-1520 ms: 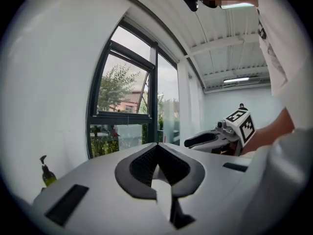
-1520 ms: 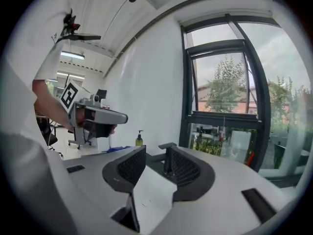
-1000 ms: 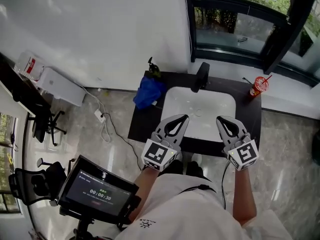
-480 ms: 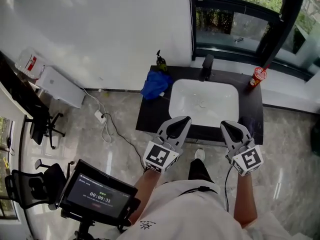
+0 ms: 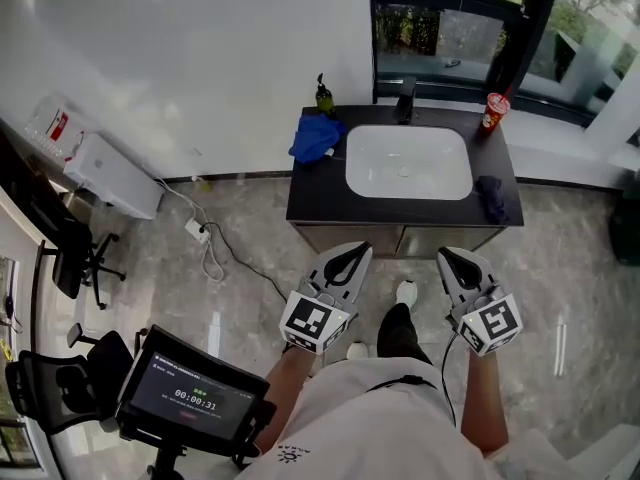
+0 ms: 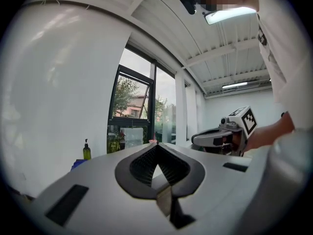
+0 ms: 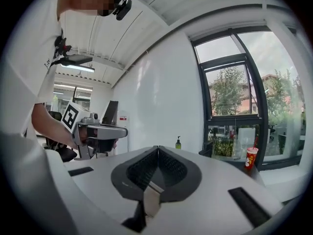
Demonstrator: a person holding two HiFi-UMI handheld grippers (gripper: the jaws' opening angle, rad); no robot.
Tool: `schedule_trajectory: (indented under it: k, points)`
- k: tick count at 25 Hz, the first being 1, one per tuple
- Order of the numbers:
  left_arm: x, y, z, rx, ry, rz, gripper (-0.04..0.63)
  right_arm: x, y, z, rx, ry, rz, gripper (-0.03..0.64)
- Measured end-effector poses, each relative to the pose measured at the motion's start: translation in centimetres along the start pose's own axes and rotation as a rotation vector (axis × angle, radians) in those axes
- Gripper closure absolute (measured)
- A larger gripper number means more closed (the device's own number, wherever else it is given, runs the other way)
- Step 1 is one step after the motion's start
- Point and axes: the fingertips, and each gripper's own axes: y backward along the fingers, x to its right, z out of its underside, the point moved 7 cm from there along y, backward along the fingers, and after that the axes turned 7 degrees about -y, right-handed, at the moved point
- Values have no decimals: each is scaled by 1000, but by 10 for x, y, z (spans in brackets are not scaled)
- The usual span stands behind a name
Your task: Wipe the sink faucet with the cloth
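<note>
My left tool (image 5: 357, 252) and right tool (image 5: 452, 258) are both pressed together, well apart from the worktop (image 5: 300, 203). The blue cloth (image 5: 317, 138) lies crumpled there, left of the white sink (image 5: 380, 173). The faucet (image 5: 405, 101) behind the sink shows small and dark, and I cannot see into the red cup (image 5: 494, 111).

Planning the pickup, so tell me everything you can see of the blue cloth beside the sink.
The blue cloth lies crumpled in a loose heap of soft-looking fabric on the dark counter, near its back left corner. It sits just left of the white sink; whether it touches the rim is unclear. A soap bottle stands right behind it. Nothing holds it.
</note>
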Motion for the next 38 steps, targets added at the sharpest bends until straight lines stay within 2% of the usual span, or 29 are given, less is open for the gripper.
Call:
schedule_trajectory:
  k: [4, 9, 13, 21, 38]
  points:
    - [14, 22, -6, 16, 1, 11, 595, -22, 26, -3, -2, 11, 18, 614]
    - [25, 26, -20, 30, -18, 24, 595, -26, 46, -22, 27, 40, 30, 613]
    - [33, 17, -25, 36, -38, 16, 595, -16, 54, -26, 39, 66, 27, 614]
    - [82, 1, -35, 68, -63, 4, 595, 6, 104, -10, 23, 84, 15, 614]
    - [91, -11, -51, 40, -64, 17, 595, 10, 109, -20, 12, 58, 8, 614]
